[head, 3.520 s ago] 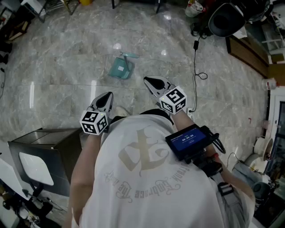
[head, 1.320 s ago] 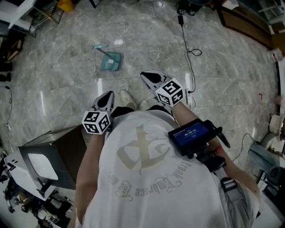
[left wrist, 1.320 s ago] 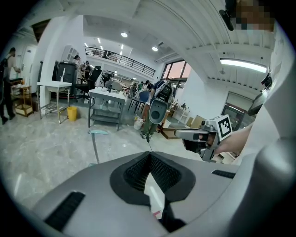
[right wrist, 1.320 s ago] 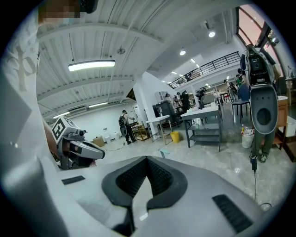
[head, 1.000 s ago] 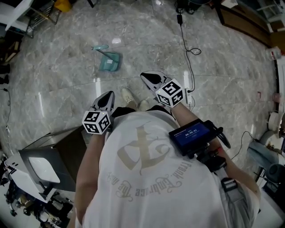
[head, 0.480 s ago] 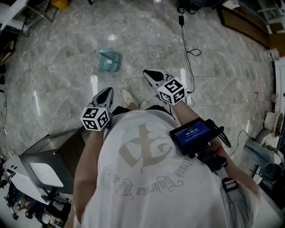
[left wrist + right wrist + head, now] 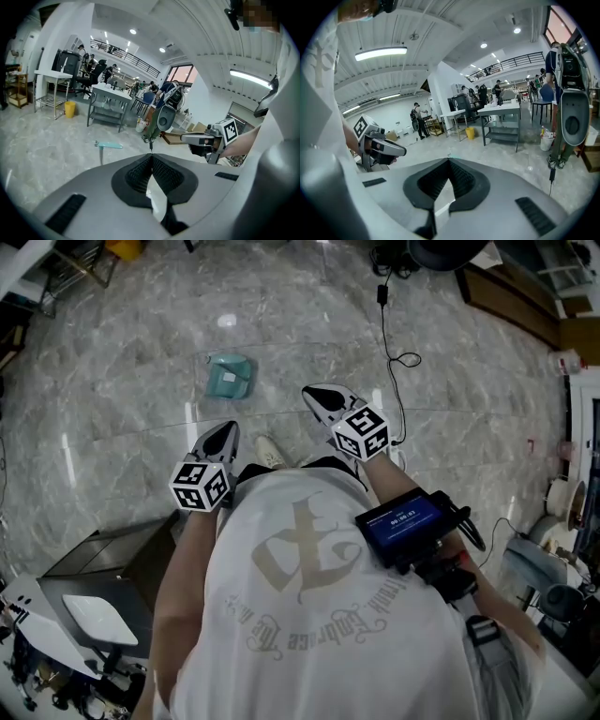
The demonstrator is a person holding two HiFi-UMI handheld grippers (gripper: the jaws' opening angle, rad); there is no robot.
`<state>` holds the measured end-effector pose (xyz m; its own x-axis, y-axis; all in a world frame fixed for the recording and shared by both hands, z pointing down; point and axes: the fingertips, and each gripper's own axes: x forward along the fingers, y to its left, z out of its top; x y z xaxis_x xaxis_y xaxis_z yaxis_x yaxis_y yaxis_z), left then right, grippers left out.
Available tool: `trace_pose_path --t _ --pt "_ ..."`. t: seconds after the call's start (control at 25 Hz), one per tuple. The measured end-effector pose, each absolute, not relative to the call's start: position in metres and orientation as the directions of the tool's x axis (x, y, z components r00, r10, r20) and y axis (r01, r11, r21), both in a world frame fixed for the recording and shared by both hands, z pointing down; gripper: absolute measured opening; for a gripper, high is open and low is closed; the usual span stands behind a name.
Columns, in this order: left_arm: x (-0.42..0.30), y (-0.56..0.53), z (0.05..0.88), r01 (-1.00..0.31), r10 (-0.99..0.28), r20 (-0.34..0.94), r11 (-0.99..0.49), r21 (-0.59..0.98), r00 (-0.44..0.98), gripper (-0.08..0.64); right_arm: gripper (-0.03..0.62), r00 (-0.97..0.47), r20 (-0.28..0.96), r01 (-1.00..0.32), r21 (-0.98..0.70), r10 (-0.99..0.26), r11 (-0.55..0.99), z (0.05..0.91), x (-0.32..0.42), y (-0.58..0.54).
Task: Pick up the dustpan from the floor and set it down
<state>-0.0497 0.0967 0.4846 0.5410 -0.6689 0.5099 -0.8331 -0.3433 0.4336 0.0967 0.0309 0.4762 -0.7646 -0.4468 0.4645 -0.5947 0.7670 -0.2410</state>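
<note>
Bright, even overhead light fills all 3 views. In the head view the glossy grey marble floor point(image 7: 122, 362) throws back small white glare spots and pale streaks; shadows are faint. The long white ceiling tube lamp point(image 7: 251, 77) in the left gripper view and the second ceiling tube lamp point(image 7: 380, 53) in the right gripper view burn out to white. Both gripper views bend strongly toward black, vignetted corners. The left gripper point(image 7: 151, 156) and right gripper point(image 7: 448, 160) look soft close to the lens.

Glossy grey marble floor point(image 7: 112, 352) spreads out, catching the ceiling lights. A black cable point(image 7: 383, 329) trails across it on the right. A grey metal cabinet point(image 7: 122, 554) stands close by, and a yellow bin point(image 7: 69, 108) sits near a metal table point(image 7: 110, 96).
</note>
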Motion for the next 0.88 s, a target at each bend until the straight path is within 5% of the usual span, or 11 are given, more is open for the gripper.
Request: trace_pose_path --t 0.88 --pt "-0.098 0.104 0.476 -0.865 -0.745 0.501 -0.203 0.458 0.441 0.011 0.015 -0.807 0.509 -0.447 -0.197 -0.299 0.873 0.468 0.028 0.006"
